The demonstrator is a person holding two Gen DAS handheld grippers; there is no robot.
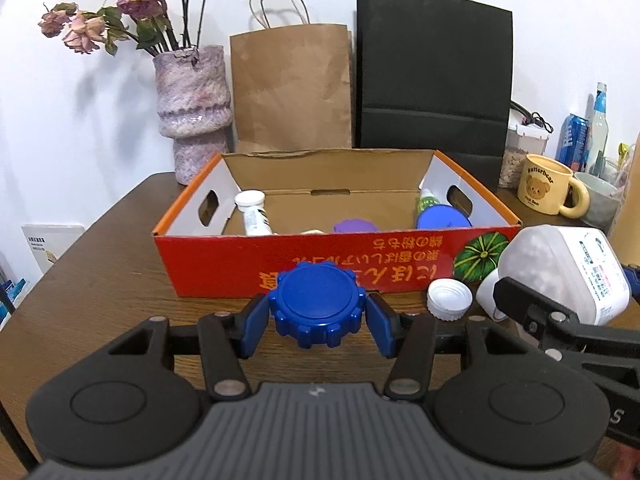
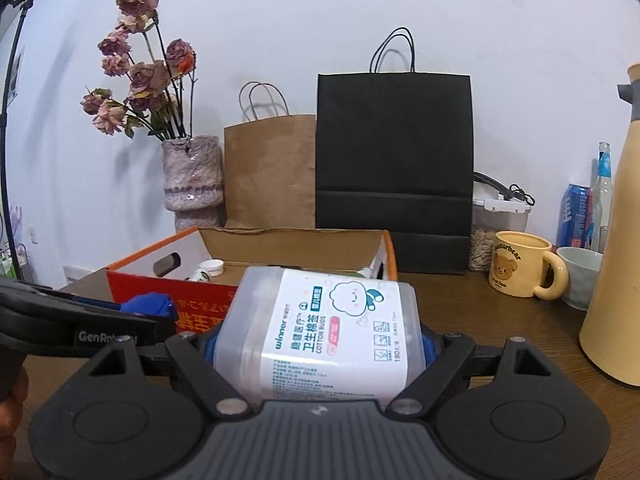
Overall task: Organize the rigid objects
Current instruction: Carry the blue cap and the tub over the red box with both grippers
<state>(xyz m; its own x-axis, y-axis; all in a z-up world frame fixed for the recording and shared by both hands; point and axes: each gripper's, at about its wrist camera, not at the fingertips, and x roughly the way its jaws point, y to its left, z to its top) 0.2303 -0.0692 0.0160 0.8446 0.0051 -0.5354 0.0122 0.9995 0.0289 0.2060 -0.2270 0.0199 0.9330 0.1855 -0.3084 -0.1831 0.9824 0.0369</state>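
My left gripper (image 1: 317, 318) is shut on a blue ridged lid (image 1: 316, 304), held just in front of the red cardboard box (image 1: 240, 264). The box holds a white tube (image 1: 252, 210), a purple lid (image 1: 354, 226), a blue lid (image 1: 442, 216) and a small green-labelled bottle (image 1: 428, 200). My right gripper (image 2: 320, 344) is shut on a clear cotton-bud box (image 2: 320, 328), held right of the left gripper; the cotton-bud box also shows in the left wrist view (image 1: 560, 268). A white cap (image 1: 449, 300) lies on the table by the red box.
A wooden table (image 1: 100, 280) carries a purple vase of dried roses (image 1: 192, 112), a brown paper bag (image 1: 292, 88) and a black bag (image 1: 434, 76) behind the box. At right stand a yellow bear mug (image 2: 520, 264), a grey bowl (image 2: 580, 276), a blue can (image 2: 576, 216) and a tall cream jug (image 2: 616, 280).
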